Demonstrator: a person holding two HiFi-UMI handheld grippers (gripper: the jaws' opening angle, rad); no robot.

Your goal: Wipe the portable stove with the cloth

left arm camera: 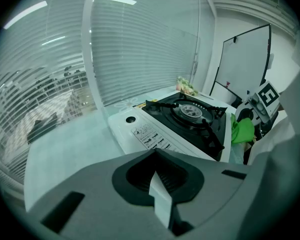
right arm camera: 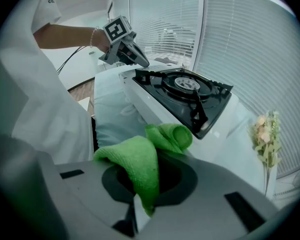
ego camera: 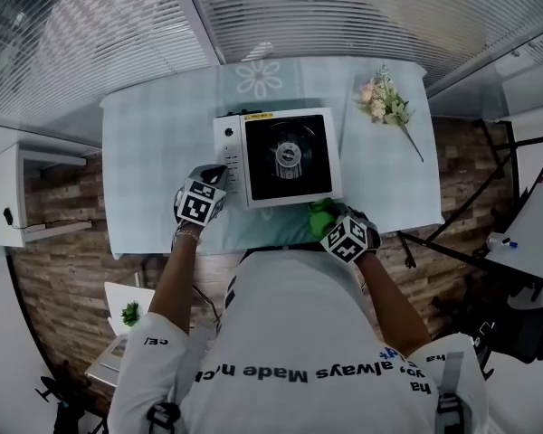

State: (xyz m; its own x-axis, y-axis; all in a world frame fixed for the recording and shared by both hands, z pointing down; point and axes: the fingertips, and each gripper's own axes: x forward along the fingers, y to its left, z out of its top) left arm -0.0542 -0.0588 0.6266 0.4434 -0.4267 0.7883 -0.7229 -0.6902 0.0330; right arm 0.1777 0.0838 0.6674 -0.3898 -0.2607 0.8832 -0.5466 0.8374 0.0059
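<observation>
Gripping the green cloth (right arm camera: 136, 168), my right gripper (ego camera: 333, 222) sits clenched just below centre of the head view, at the near edge of the portable stove (ego camera: 288, 156). My left gripper (ego camera: 215, 177) is closed on nothing, beside the stove's left side. Flowers (ego camera: 385, 105) lie upper right on the table (ego camera: 158, 143).

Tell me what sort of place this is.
Likely an office or meeting room set up as a test spot, not a kitchen: slatted blinds behind glass walls, what looks like a whiteboard, and a portable stove on a cloth-covered table.
</observation>
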